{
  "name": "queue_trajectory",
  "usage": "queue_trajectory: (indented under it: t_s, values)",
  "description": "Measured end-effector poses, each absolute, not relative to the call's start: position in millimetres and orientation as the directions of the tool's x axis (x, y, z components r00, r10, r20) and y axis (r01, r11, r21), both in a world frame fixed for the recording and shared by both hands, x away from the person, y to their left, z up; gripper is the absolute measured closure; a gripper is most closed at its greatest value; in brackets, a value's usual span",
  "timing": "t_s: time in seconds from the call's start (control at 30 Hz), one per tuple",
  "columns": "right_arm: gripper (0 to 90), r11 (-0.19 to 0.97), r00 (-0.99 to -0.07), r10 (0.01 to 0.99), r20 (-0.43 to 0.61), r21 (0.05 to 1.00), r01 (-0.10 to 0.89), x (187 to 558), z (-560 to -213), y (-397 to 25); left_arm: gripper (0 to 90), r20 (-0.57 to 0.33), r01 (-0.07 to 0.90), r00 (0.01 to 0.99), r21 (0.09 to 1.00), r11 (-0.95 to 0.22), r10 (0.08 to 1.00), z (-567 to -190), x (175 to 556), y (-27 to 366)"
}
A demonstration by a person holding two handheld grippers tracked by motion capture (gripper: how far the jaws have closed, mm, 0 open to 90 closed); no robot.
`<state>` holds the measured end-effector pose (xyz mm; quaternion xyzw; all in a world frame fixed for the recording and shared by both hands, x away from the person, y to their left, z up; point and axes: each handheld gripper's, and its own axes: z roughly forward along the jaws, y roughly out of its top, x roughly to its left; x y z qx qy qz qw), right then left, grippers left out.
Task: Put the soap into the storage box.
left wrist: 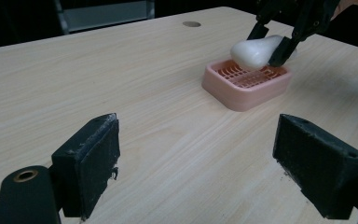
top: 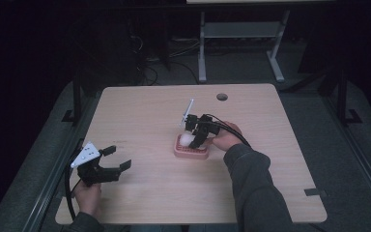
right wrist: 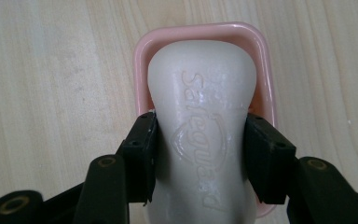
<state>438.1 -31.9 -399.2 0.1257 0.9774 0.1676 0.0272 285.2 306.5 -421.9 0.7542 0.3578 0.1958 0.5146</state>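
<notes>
A big wooden table (top: 145,193) sits in a dark room. It is light brown, and it has a small round hole (top: 221,96) near the far edge. Past the table, on the dark floor, stands a grey metal frame (top: 241,34).

A person stands at the near side of the table. One arm in a dark sleeve (top: 251,179) comes in from the bottom and reaches to the middle of the table.

The left gripper (top: 116,158) is near the front left corner of the table, held just over the wood. Its two black jaws are spread wide apart, and there is nothing between them. A grey plate with three corners sits on top of it. It is well apart from the dish.

The right gripper (top: 193,140) is over the middle of the table. Its jaws squeeze a bar of soap, one jaw on each side.

A pink soap dish (top: 191,151) sits on the table in the middle. It has slots in its floor.

The white soap (right wrist: 203,126) is over the dish, tilted, with its far end pointing up. I cannot tell if its low end touches the dish. The soap has letters pressed into its top.
</notes>
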Motion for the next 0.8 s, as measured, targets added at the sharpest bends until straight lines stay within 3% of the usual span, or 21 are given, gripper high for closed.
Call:
queue_trajectory:
  t_s: [0.8]
  values:
    - [48.6,0.914,-0.961,0.275,0.010,0.306,0.265,447,-415,-24,14.1,-0.078,0.339,0.666,0.917,-0.208,0.742,-422,285,307]
